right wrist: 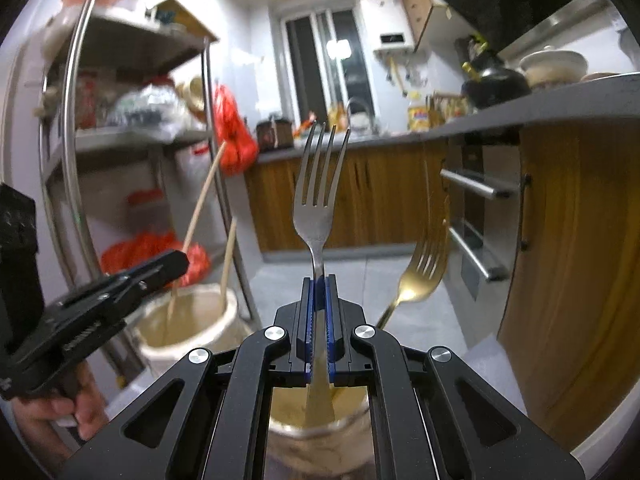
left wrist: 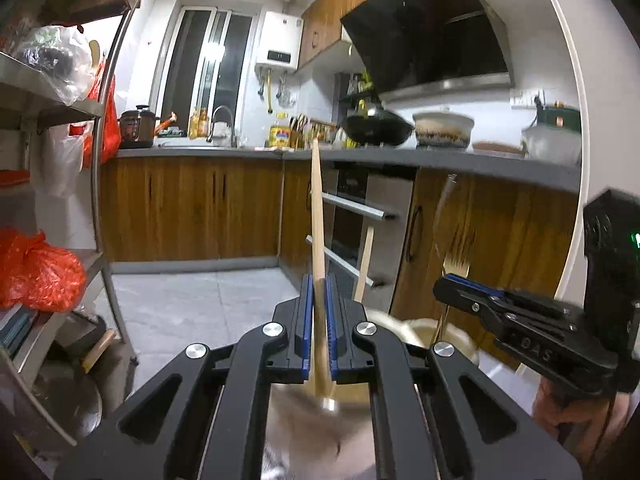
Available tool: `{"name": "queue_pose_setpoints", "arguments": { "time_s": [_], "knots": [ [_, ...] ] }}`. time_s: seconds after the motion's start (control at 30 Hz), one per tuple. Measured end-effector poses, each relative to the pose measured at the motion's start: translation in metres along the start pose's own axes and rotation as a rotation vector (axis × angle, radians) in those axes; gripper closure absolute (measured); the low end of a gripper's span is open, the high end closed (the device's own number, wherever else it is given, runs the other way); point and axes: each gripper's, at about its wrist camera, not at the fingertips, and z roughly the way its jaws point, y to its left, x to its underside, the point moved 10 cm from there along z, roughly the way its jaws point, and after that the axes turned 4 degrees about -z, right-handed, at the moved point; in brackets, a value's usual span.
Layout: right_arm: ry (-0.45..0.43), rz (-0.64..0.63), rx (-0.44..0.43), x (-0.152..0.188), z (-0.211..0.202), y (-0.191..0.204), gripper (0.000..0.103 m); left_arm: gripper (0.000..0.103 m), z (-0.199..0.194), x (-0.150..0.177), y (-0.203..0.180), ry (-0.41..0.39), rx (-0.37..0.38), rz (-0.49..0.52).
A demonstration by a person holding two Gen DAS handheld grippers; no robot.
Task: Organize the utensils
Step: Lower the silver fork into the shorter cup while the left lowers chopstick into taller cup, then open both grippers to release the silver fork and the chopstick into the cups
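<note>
Utensils sit in both your grippers: your left gripper (left wrist: 319,312) has its fingers clamped on an upright wooden chopstick (left wrist: 317,216), and your right gripper (right wrist: 319,312) pinches a silver fork (right wrist: 318,196), tines up. Below stand two pale cups (right wrist: 192,320), one holding another chopstick (right wrist: 228,256).

Indoor artificial light, moderately bright. Glare spot reflected in the dark window (left wrist: 212,72), also blown out there in right view. Heavy fisheye bending and black vignette away from window. Motion blur on holder (right wrist: 192,320) and gold fork (right wrist: 420,276).
</note>
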Motion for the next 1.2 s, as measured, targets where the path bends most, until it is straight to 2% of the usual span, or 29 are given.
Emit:
{"name": "queue_pose_setpoints", "arguments": {
  "time_s": [0.23,0.73,0.83,0.93,1.0,1.07,1.13,1.2],
  "knots": [
    [0.128,-0.028,-0.014,0.026,0.012,0.013,0.097,0.097,-0.005,0.014,0.001,0.045,-0.011,0.015],
    [0.147,-0.047,-0.011,0.028,0.015,0.017,0.097,0.092,-0.008,0.012,0.005,0.036,-0.023,0.003],
    [0.126,-0.044,-0.013,0.025,0.01,0.018,0.087,0.081,-0.01,0.01,0.003,0.021,-0.027,0.008],
    [0.105,-0.047,-0.009,0.02,0.004,0.017,0.079,0.08,-0.012,0.01,0.003,0.016,-0.031,0.017],
    [0.086,-0.043,-0.007,0.017,-0.001,0.016,0.064,0.074,-0.013,0.01,0.003,0.011,-0.035,0.02],
    [0.065,-0.043,0.001,0.012,-0.009,0.014,0.053,0.056,-0.016,0.008,0.004,-0.001,-0.045,0.022],
    [0.045,-0.05,0.016,0.008,-0.017,0.011,0.042,0.046,-0.02,0.006,0.005,-0.016,-0.059,0.023],
    [0.028,-0.053,0.031,0.005,-0.025,0.009,0.021,0.036,-0.024,0.004,0.007,-0.027,-0.07,0.022]
  ]
}}
